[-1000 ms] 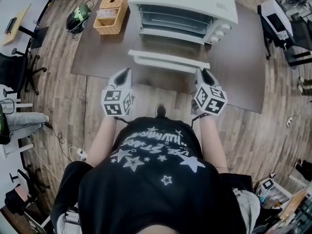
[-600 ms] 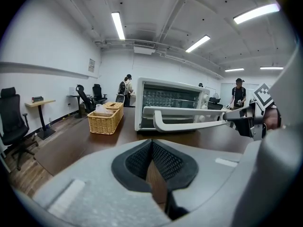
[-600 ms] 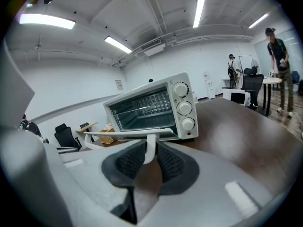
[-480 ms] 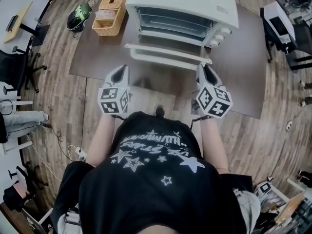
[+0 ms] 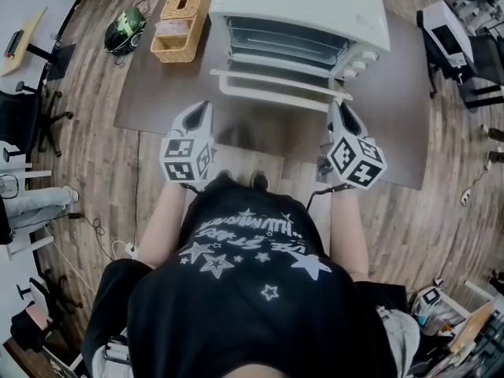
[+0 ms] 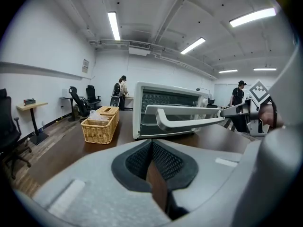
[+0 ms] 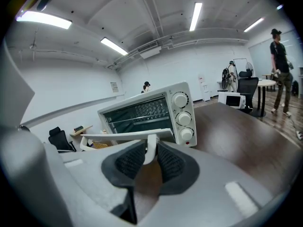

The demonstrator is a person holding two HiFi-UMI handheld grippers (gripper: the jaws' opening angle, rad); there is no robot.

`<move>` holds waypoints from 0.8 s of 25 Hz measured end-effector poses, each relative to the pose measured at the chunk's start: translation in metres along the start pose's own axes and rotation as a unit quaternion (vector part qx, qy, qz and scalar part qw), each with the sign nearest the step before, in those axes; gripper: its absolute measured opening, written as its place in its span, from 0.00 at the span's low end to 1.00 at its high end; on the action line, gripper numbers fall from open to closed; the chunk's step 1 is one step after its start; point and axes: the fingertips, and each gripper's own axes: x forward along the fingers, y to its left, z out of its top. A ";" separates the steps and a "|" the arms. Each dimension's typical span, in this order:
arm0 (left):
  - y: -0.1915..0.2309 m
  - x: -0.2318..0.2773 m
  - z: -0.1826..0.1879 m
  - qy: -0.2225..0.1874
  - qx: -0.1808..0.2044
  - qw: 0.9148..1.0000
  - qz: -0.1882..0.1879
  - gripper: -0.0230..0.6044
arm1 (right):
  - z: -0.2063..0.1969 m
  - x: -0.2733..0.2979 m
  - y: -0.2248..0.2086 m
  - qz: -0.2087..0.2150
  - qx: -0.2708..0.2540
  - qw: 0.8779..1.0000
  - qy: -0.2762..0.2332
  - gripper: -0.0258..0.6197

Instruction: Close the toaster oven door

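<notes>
The person's left grey two-jaw gripper with a black-and-white marker cube [image 5: 202, 109] is held out ahead of the torso, tilted gently downward. In the left gripper view [image 6: 150, 143] its dark meshed pads [image 6: 137, 160] meet at the tips with nothing between them. The right grey two-jaw gripper with a marker cube [image 5: 340, 107] is held out level with it on the other side, sloping down alike. Its dark pads [image 7: 128, 162] press from both sides on the end of the white bar handle [image 7: 150, 156], which stands upright between the fingertips. Both bare forearms, left [image 5: 167, 219] and right [image 5: 346, 227], reach forward roughly parallel, cubes riding behind the fingers
</notes>
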 end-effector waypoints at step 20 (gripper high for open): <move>0.013 0.026 0.028 -0.007 0.023 0.999 -0.035 0.05 | 0.052 0.021 -0.001 -0.022 -0.011 0.999 -0.040 0.17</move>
